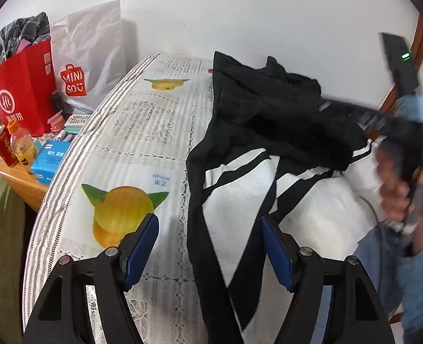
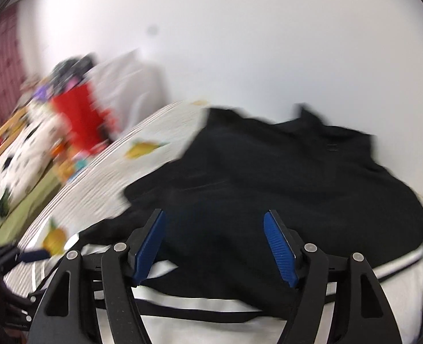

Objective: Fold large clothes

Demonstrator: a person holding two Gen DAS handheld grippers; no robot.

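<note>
Right gripper (image 1: 383, 126) blurred, perhaps moving

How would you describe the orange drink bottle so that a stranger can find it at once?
Look left of the table with the lemon-print cloth, at the low wooden side table crowded with bags. Near its front edge, before the red paper bag, stands the orange drink bottle. Its orange cap and clear body distinguish it from the red can touching it.

Plain white wall (image 1: 240, 14) behind a cloth-covered desk (image 1: 142, 132).
A cluttered wooden side table (image 1: 19, 180) stands beside the desk's left edge.

Garment (image 1: 263, 120) on table (image 1: 142, 132); bags (image 1: 25, 86) left, beside table.
</note>
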